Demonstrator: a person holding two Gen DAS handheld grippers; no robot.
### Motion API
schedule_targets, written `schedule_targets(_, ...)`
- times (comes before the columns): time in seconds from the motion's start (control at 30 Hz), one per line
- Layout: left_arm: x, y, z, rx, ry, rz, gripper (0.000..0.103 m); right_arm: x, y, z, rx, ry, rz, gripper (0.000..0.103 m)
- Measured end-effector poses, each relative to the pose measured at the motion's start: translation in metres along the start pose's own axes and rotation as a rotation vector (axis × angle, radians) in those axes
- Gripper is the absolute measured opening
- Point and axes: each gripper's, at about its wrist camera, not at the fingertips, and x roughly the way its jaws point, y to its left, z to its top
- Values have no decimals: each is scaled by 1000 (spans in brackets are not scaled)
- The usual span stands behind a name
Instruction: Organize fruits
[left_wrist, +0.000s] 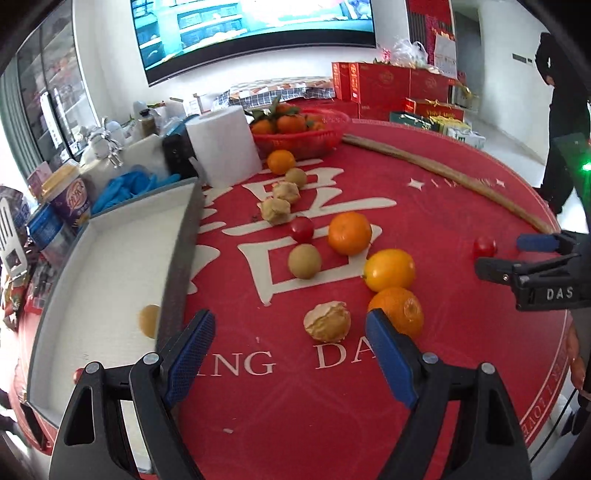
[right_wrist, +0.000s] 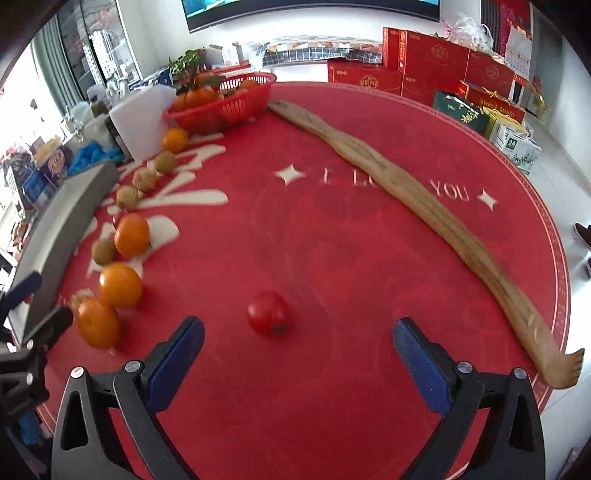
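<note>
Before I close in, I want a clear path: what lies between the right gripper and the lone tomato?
Nothing: in the right wrist view only bare red tablecloth lies between the open right gripper and the tomato.

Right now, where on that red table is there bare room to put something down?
The widest free patch is the red cloth between the line of fruit and the long wooden backscratcher, holding only one small tomato. The white tray is nearly bare too. It is crowded along the tray's edge and around the red basket.
</note>
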Motion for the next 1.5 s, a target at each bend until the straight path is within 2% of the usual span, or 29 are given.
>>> schedule_targets(0.17, 12, 0, -1, -5, 12, 9, 86, 6, 13, -2, -81, -22, -43, 103)
schedule_targets(0.3, 27, 1, -1, -40, 57, 0, 86, 11, 13, 0, -85, -43, -43, 103)
schedule_targets(0.63, 39, 1, 7, -138, 94, -39, 87, 12, 14, 1, -83, -47, -47, 103)
schedule_targets(0.7, 39, -1, 7, -138, 97, -42, 89, 12, 15, 2, -82, -47, -48, 103)
schedule_targets(0.83, 44, 0, 7, -155, 121, -39, 102, 13, 15, 2, -82, -47, -49, 103)
schedule_targets(1.13, 50, 5, 12, -190, 126, -7, 103, 13, 15, 3, -82, -47, -48, 103)
schedule_targets(1.5, 47, 2, 10, -190, 126, -8, 103, 13, 15, 3, -80, -47, -49, 103)
